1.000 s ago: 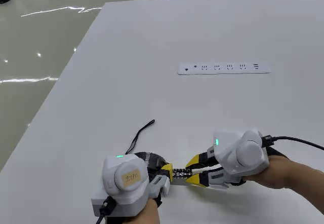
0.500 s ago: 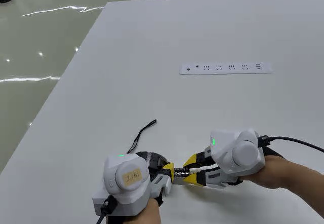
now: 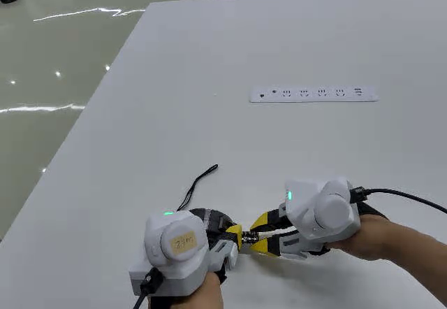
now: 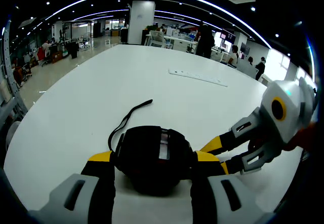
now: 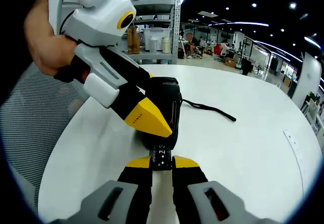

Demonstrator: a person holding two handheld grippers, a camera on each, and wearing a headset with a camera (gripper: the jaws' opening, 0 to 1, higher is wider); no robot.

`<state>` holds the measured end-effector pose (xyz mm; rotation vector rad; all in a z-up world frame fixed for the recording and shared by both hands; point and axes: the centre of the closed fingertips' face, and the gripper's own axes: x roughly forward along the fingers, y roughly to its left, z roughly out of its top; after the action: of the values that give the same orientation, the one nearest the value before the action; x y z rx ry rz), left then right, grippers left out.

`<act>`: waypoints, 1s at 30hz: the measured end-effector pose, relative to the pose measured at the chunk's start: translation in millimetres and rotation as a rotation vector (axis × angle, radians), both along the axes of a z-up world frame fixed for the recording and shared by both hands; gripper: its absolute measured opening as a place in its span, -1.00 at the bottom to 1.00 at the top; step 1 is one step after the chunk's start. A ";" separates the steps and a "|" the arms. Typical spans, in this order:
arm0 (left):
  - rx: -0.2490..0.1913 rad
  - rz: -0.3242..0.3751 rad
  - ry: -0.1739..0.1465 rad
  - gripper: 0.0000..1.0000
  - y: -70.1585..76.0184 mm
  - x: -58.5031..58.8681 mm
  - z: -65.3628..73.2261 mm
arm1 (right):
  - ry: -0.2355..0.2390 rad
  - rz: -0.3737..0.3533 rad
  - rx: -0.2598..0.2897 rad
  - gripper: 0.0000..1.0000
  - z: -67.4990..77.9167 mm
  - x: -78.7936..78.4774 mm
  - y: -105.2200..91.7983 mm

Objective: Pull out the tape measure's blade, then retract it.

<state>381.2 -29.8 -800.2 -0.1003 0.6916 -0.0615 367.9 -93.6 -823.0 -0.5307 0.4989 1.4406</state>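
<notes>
2 grippers meet at the near edge of the white table [image 3: 209,78], tip to tip. The left gripper [image 4: 155,158] has its jaws spread wide around the black tape measure [image 4: 147,153] and pressed against both sides of the case, pinning it flat on the tabletop. The right gripper [image 5: 162,162] faces it, jaws almost closed, nipping the end of the blade [image 5: 161,154] between its yellow tips. Just a short stub of blade, with a few printed figures on it, shows between the case mouth and those tips.

From where I stand, this looks like the pull-out step with almost no travel made: the blade is gripped but barely out. The next move, I'd say, calls for the left side to keep the case from sliding while the right draws straight away along the table, level and in line with the mouth, without loosening its pinch, since a slipped blade would snap home.

Just beyond the case, 1 black wrist strap [image 3: 199,182] trails off across the surface. Farther back, well apart from the work, lies 1 white power strip [image 3: 314,94]. So: 2 grippers, 1 tape measure, 1 strap, 1 power strip, 1 table.
</notes>
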 end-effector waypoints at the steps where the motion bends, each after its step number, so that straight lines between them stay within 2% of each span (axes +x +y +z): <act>1: -0.001 0.001 -0.001 0.11 0.3 0.3 0.2 | 0.000 0.000 -0.001 -0.71 0.0 0.2 0.9; 30: 0.008 -0.004 0.001 0.11 -0.2 -1.8 -0.8 | 0.026 -0.029 -0.031 -0.71 -4.4 0.4 13.4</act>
<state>379.5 -30.1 -801.0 -0.0915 0.6931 -0.0623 368.3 -80.2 -827.4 -0.5278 0.5480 1.4152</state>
